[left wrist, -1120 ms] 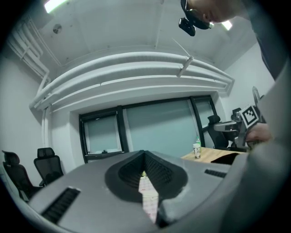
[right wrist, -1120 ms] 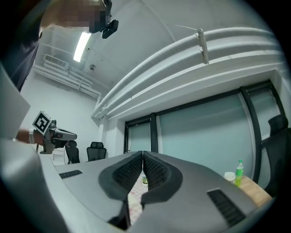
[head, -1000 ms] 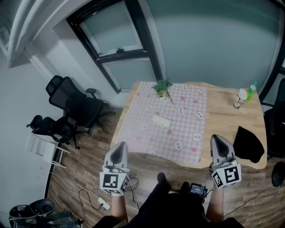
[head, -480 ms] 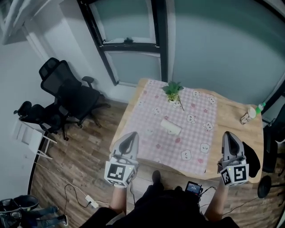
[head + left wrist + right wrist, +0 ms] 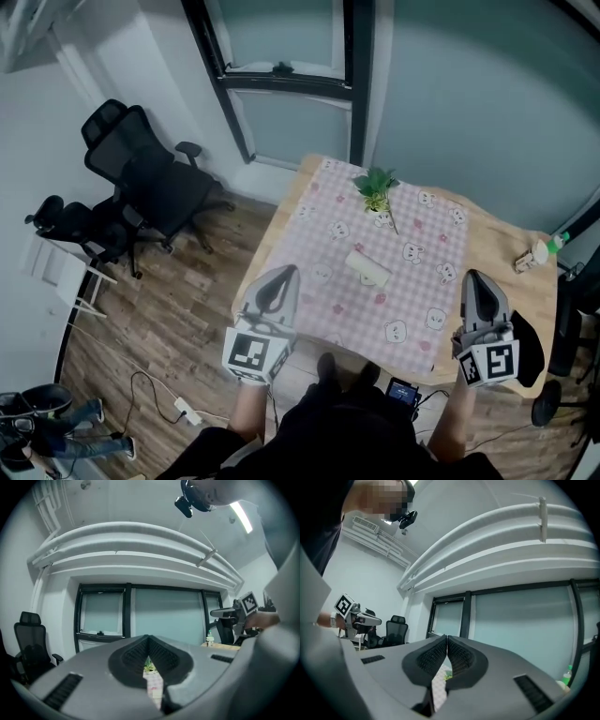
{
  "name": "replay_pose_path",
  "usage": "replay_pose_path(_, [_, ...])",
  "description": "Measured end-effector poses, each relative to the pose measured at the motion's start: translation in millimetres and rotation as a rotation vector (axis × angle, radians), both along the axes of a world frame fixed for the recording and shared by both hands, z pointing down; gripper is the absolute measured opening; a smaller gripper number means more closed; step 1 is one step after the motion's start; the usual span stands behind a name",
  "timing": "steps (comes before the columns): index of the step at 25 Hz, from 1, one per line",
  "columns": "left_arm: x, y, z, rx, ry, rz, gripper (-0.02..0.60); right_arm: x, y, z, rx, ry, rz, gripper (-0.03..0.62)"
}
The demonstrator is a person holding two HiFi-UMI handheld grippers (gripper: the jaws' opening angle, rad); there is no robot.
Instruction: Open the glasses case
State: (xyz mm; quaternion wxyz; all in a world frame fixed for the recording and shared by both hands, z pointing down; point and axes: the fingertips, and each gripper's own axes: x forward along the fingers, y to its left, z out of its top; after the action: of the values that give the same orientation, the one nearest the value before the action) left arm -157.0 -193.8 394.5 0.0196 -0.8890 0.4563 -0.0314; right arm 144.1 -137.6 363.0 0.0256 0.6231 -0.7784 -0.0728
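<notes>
The glasses case (image 5: 367,269), a small pale oblong, lies shut near the middle of the pink checked cloth (image 5: 412,300) on the wooden table (image 5: 497,253). Both grippers are held level at the table's near edge, well short of the case. My left gripper (image 5: 284,272) is at the near left corner, its jaws shut and empty (image 5: 148,637). My right gripper (image 5: 472,277) is at the near right, its jaws shut with nothing between them (image 5: 446,637). A narrow strip of the cloth shows below each pair of closed tips in the gripper views.
A small potted plant (image 5: 376,190) stands at the cloth's far end. A green-capped bottle and a small figure (image 5: 539,251) sit at the table's right edge, and a black bag (image 5: 527,345) on its near right corner. Black office chairs (image 5: 141,183) stand at left; cables (image 5: 183,408) lie on the floor.
Both grippers have moved forward to the table's near edge, the right one slightly higher. The table and case now lie closer below. Both stay shut.
</notes>
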Motion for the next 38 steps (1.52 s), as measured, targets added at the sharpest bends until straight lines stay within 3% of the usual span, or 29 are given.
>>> replay_pose_path(6, [13.9,-3.0,14.3,-0.031,-0.048,0.007,-0.001,12.4,-7.9,13.5,-0.013,-0.052,-0.004,0.018])
replay_pose_path(11, [21.0,-14.9,4.9,0.000,-0.044,-0.008,-0.002,14.9,-15.0,27.2,-0.041,-0.029,-0.018,0.023])
replay_pose_path(12, [23.4,-15.9,5.0,0.000,-0.047,-0.007,-0.002,12.9,-16.8,28.5,-0.044,-0.048,-0.040,0.041])
replay_pose_path(13, [25.4,-16.1,5.7,-0.002,-0.050,-0.005,-0.002,10.2,-18.5,28.9,-0.044,-0.069,-0.062,0.155])
replay_pose_path(14, [27.0,-15.7,6.5,-0.003,-0.052,-0.002,-0.002,7.7,-19.9,29.0,-0.041,-0.080,-0.077,0.218])
replay_pose_path(19, [22.8,-15.2,10.2,-0.009,-0.059,-0.017,-0.001,2.2,-30.3,35.6,-0.035,-0.034,-0.078,0.207])
replay_pose_path(21, [16.6,-15.0,13.4,-0.016,-0.061,-0.037,-0.002,-3.7,-41.5,55.8,-0.071,0.075,-0.081,0.207])
replay_pose_path(24, [8.7,-12.9,22.2,-0.036,-0.068,-0.069,0.000,-24.0,-67.8,116.3,-0.167,0.391,-0.108,0.206])
replay_pose_path(27, [8.6,-6.7,30.0,-0.059,-0.087,-0.083,-0.002,-48.5,-96.0,201.4,-0.253,0.650,-0.167,0.196])
replay_pose_path(30, [2.4,-0.2,35.5,-0.071,-0.133,-0.100,-0.002,-72.7,-116.5,293.7,-0.304,0.845,-0.223,0.196])
replay_pose_path(33, [-16.9,6.7,40.0,-0.095,-0.158,-0.148,-0.002,-90.3,-118.3,373.1,-0.346,0.964,-0.288,0.190])
replay_pose_path(38, [-49.4,22.5,54.1,-0.156,-0.216,-0.219,0.000,-84.7,-123.0,443.4,-0.462,0.988,-0.311,0.190])
